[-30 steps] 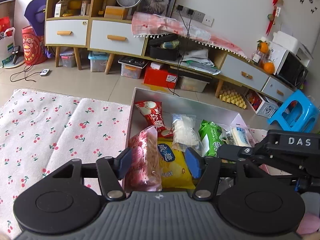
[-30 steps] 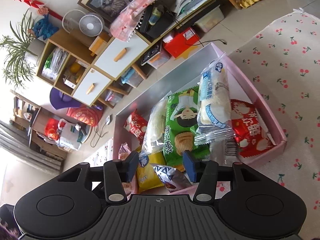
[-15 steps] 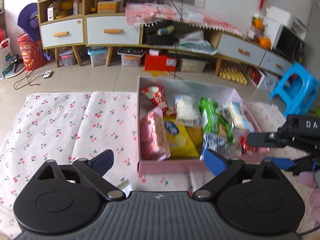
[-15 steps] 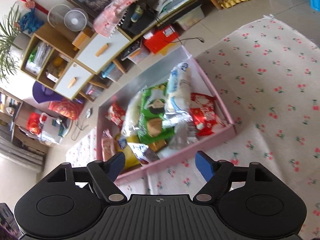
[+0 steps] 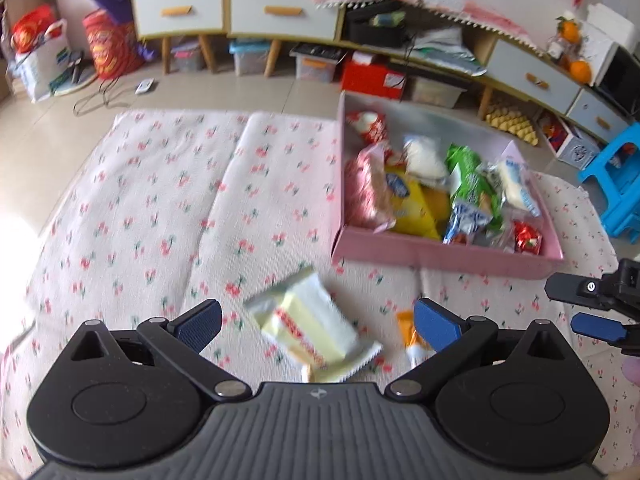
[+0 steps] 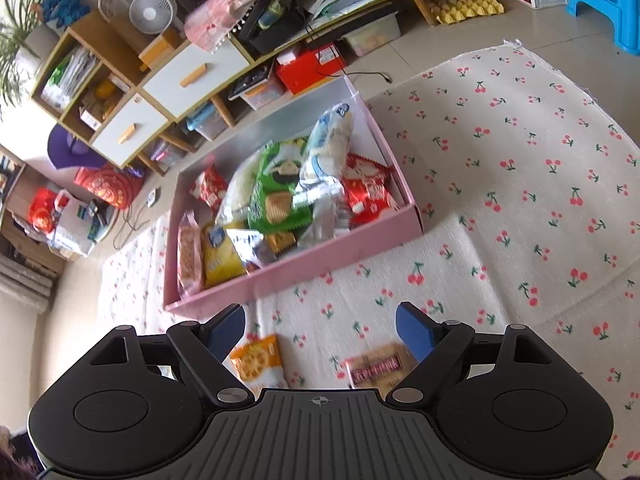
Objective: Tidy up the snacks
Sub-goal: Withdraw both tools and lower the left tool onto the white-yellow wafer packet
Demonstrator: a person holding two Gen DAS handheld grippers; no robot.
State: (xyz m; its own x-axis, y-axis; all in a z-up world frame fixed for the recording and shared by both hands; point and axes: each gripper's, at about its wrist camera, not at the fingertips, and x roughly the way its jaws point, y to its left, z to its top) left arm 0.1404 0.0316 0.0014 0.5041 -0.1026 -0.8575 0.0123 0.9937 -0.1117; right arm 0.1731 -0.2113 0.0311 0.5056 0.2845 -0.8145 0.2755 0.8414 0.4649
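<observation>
The left claw (image 5: 318,322) is spread wide with nothing between its 2 blue pads, and it hangs above a pale yellow and white snack packet (image 5: 314,324) that lies tilted on the cherry-print cloth (image 5: 160,208). Just to the right of that packet, beside the claw's right pad, lies an orange packet (image 5: 409,334), partly hidden behind the pad. The right claw (image 6: 320,328) is likewise spread apart and grips nothing; in the left wrist view its black linkage and a blue pad show at the far right edge. Below the right claw, on the same cloth, sit an orange cracker packet (image 6: 258,362) close to its left pad and a tan packet with a pink label (image 6: 378,368) close to its right pad; the print on both is too blurred to read. Beyond both claws stands the pink box (image 5: 440,255), its near wall facing the camera, and it holds the sorted snacks: a pink bag (image 5: 366,192) along the left wall, a yellow bag (image 5: 412,208) beside it, a green biscuit bag (image 6: 278,196) in the middle, a white and blue bag (image 6: 330,140) lying over it, and red packets (image 6: 370,194) on the right side. The 3 loose packets lie outside the box, near its front wall. Behind the box stands a low cabinet with white drawers (image 5: 280,16).
</observation>
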